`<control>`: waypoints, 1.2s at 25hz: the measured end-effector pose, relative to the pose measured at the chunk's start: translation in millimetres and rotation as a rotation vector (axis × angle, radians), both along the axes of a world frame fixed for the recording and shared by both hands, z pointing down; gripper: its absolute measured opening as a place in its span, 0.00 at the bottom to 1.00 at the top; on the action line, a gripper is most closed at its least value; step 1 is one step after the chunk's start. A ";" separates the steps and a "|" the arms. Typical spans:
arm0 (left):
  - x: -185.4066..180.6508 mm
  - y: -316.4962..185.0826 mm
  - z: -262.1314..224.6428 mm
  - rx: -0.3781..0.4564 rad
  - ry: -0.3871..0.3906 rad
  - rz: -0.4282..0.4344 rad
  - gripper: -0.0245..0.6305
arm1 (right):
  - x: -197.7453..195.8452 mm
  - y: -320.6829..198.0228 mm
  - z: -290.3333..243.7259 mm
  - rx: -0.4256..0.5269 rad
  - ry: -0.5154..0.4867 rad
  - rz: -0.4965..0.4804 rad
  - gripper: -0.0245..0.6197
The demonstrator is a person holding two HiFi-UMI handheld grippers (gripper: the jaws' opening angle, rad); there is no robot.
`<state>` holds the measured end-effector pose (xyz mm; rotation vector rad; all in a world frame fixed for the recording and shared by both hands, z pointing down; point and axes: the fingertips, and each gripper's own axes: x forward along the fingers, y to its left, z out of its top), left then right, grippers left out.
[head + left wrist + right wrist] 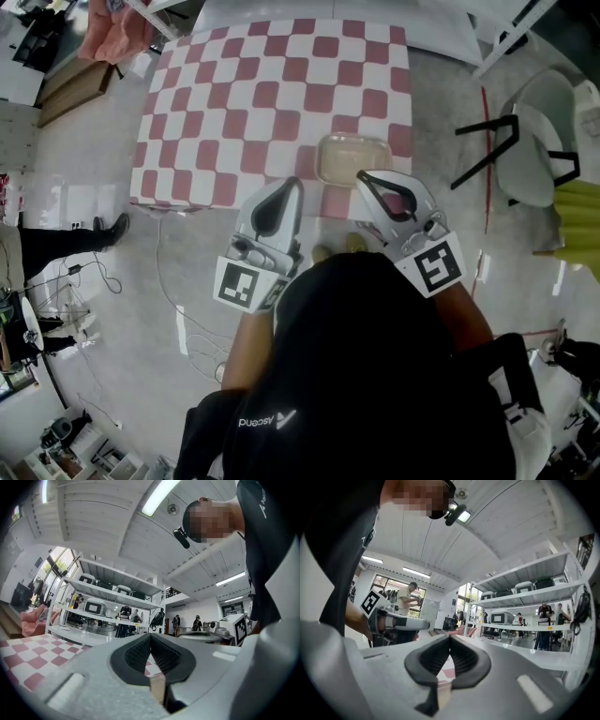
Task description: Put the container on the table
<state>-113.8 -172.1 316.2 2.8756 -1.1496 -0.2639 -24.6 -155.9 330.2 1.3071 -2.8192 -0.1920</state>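
The container (353, 159), pale and shallow, sits on the surface (234, 112) near its front edge, on a red-and-white checked cloth. The right tongs (361, 176) are pressed together and empty, with the tip at the container's near rim; contact cannot be confirmed. The left tongs (296, 184) are likewise together and empty, just left of the container. A chair (539, 141) stands to the right. Cables (187, 319) lie on the floor. White shelving (112, 602) lines the room.
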 end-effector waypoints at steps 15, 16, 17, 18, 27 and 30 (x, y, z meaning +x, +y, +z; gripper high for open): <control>2.2 1.3 0.0 -0.004 0.002 0.010 0.05 | 4.4 2.2 4.7 -0.023 -0.016 0.011 0.04; 1.9 1.3 0.7 -0.006 0.001 0.009 0.05 | 4.6 2.4 5.6 -0.026 -0.014 0.010 0.04; 1.7 1.3 1.6 -0.007 0.001 0.009 0.05 | 4.9 2.5 6.5 -0.028 -0.012 0.010 0.04; 1.6 1.4 2.5 -0.008 -0.001 0.009 0.05 | 5.1 2.4 7.0 -0.028 -0.012 0.010 0.04; 3.5 1.1 7.2 -0.017 -0.002 0.006 0.05 | 10.4 1.5 8.2 -0.027 -0.013 0.011 0.04; 4.8 -0.7 6.9 -0.015 -0.002 0.007 0.05 | 11.7 0.2 10.5 -0.033 -0.008 0.011 0.04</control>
